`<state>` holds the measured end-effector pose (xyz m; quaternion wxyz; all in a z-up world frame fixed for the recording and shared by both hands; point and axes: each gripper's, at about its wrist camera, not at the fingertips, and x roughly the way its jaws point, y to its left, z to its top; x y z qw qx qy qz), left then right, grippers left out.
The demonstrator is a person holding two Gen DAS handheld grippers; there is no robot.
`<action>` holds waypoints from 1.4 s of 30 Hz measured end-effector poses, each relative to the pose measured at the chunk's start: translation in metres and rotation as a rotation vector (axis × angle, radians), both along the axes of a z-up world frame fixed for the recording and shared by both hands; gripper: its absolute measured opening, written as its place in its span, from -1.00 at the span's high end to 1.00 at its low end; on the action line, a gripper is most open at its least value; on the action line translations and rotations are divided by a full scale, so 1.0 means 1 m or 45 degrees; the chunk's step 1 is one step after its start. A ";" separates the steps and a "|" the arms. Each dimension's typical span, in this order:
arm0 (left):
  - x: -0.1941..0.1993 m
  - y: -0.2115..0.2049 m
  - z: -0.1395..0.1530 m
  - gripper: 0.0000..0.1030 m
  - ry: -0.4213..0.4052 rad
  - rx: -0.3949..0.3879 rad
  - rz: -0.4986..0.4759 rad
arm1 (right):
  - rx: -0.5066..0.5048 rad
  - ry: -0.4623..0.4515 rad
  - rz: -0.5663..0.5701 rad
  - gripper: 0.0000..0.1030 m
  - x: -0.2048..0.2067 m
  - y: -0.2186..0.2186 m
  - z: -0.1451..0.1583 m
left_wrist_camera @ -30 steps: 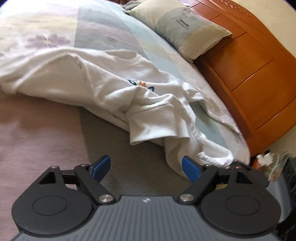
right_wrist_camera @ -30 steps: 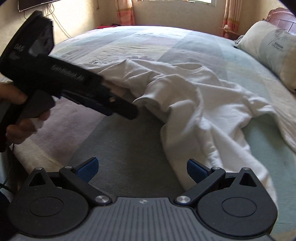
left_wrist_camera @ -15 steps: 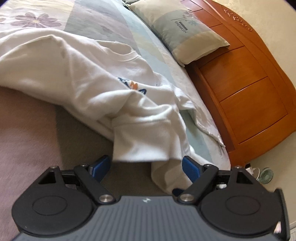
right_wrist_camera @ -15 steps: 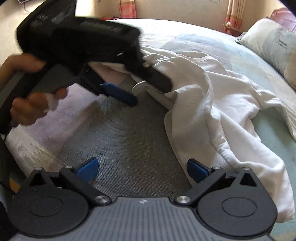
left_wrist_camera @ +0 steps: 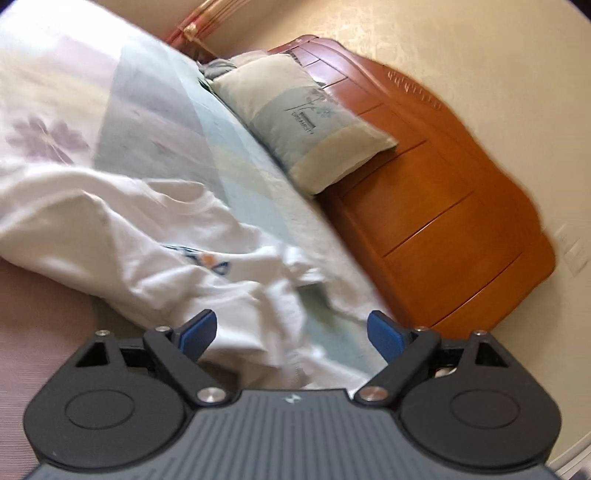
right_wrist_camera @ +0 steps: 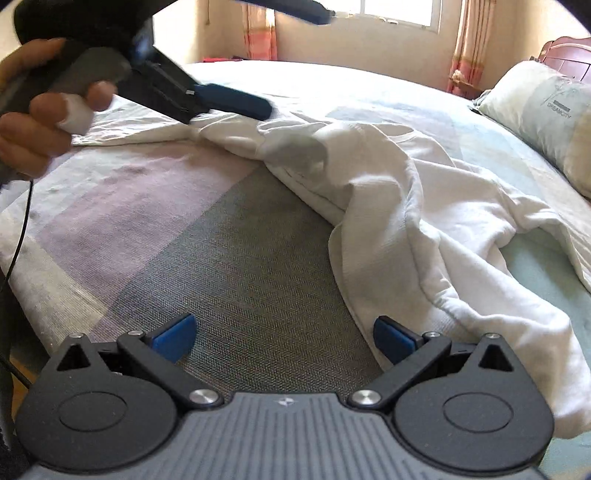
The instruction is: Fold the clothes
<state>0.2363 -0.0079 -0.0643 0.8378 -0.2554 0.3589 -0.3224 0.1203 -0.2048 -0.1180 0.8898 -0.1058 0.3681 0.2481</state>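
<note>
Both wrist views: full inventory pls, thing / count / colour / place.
shirt: 1, white with a small blue-orange print, crumpled across the bed's middle
bed: 1, patchwork cover in grey, lilac and pale blue, under everything
pillow: 1, cream and pale blue, at the head of the bed
headboard: 1, orange-brown wood, behind the pillow
curtains: 2, pink-orange, beside the window
window: 1, bright, far wall
left gripper: 1, black with blue pads, raised above the shirt, jaws apart, holding nothing
right gripper: 1, black with blue pads, low over the grey patch, jaws apart, holding nothing
left hand: 1, white wrap on one finger, on the left gripper's handle
</note>
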 end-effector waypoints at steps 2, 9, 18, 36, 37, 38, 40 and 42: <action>-0.006 0.001 -0.001 -0.72 0.011 0.135 0.002 | -0.007 0.007 -0.007 -1.00 0.000 0.001 0.001; -0.009 0.018 -0.036 -0.69 0.190 0.135 0.045 | -0.027 0.030 -0.028 -1.00 -0.002 0.002 0.004; 0.034 0.025 -0.042 -0.68 0.170 0.024 0.083 | -0.024 0.021 -0.031 -1.00 -0.003 0.003 0.003; 0.064 0.023 -0.031 -0.68 0.086 -0.140 0.019 | -0.024 0.014 -0.012 -1.00 -0.004 0.002 0.001; 0.063 0.023 -0.029 -0.68 0.079 -0.144 0.016 | -0.031 0.020 -0.017 -1.00 -0.003 0.003 0.002; 0.063 0.023 -0.027 -0.68 0.072 -0.147 0.013 | -0.043 0.027 -0.019 -1.00 -0.003 0.005 0.004; 0.063 0.023 -0.023 -0.68 0.058 -0.155 0.007 | -0.087 0.009 0.012 -0.96 -0.004 0.010 0.009; 0.063 0.023 -0.021 -0.68 0.054 -0.120 -0.006 | -0.166 -0.069 0.081 -0.91 -0.009 0.017 0.017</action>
